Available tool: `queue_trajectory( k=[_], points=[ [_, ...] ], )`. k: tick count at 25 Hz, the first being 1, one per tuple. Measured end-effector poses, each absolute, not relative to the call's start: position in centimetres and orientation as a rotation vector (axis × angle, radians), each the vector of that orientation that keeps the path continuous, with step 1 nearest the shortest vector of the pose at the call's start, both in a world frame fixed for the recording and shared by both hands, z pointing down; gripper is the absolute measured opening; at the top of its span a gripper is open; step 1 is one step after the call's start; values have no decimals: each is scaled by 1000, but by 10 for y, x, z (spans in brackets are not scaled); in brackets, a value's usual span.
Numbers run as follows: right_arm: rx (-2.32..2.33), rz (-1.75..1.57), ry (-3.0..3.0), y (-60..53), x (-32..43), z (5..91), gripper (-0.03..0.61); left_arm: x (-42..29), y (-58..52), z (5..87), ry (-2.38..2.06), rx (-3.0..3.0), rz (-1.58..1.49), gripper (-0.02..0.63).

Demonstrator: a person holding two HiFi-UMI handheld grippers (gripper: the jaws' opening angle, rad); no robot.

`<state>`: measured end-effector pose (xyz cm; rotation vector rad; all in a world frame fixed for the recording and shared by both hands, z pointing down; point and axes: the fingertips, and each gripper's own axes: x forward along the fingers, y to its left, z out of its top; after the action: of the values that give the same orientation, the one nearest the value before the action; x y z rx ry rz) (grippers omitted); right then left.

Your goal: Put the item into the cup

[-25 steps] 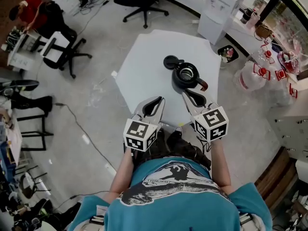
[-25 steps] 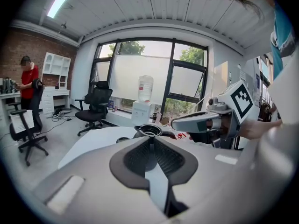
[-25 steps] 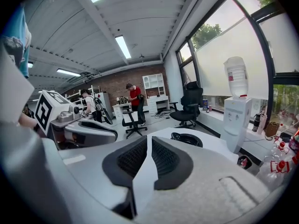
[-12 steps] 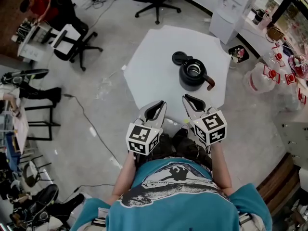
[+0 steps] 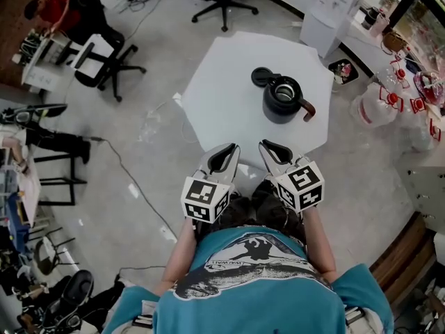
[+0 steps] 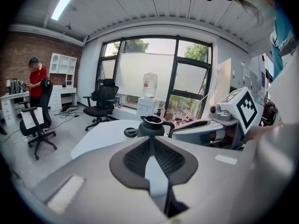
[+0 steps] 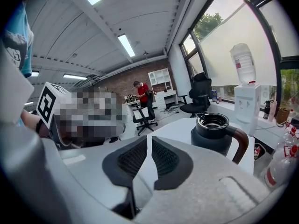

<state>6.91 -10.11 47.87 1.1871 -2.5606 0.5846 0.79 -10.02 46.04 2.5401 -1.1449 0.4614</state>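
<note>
Head view is showing both claws hanging side by side over the near edge of the white desk (image 5: 229,82), close to the person's body and well apart from the work. The left claw (image 5: 231,147) is holding its tips together on nothing. The right claw (image 5: 263,145) is showing a thin slit between its pads and is also empty. The black jug (image 5: 284,97), apparently serving as the cup, is standing upright toward the desk's right side with its mouth open. A round black lid (image 5: 261,76), likely the item, is lying flat on the desk just beside the jug, on its far left.

Nothing is being carried yet, so the pickup is where trouble is waiting. With the lid lying so low, a claw coming in shallow is likely to be skidding it across the smooth top instead of pinching it. Reaching past the jug is risking a knock on its rim or handle, which could tip it. The lid also looks about as wide as the mouth, so it may be catching on the rim rather than dropping in.
</note>
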Motion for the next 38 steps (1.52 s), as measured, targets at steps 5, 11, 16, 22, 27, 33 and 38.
queue_trajectory(
  k=[5, 11, 16, 22, 27, 33, 38],
  points=[
    [1198, 588, -2550, -82, 50, 476, 34, -6, -86, 459, -1116, 2546, 445, 46],
    [1214, 608, -2536, -56, 29, 478, 34, -24, -61, 458, -1080, 2556, 437, 48],
    [1239, 611, -2532, -39, 12, 478, 34, -39, -47, 457, -1057, 2574, 427, 48],
    [1261, 600, -2522, -18, -9, 480, 26, -55, -27, 460, -1018, 2596, 407, 48],
    [1275, 579, -2511, -5, -19, 481, 9, -65, -18, 464, -1011, 2603, 401, 48],
    [1303, 578, -2509, 1, -26, 477, 3, -75, -12, 460, -1004, 2618, 390, 49],
    [1305, 576, -2517, 6, -31, 477, 2, -80, -8, 459, -1002, 2627, 389, 49]
  ],
)
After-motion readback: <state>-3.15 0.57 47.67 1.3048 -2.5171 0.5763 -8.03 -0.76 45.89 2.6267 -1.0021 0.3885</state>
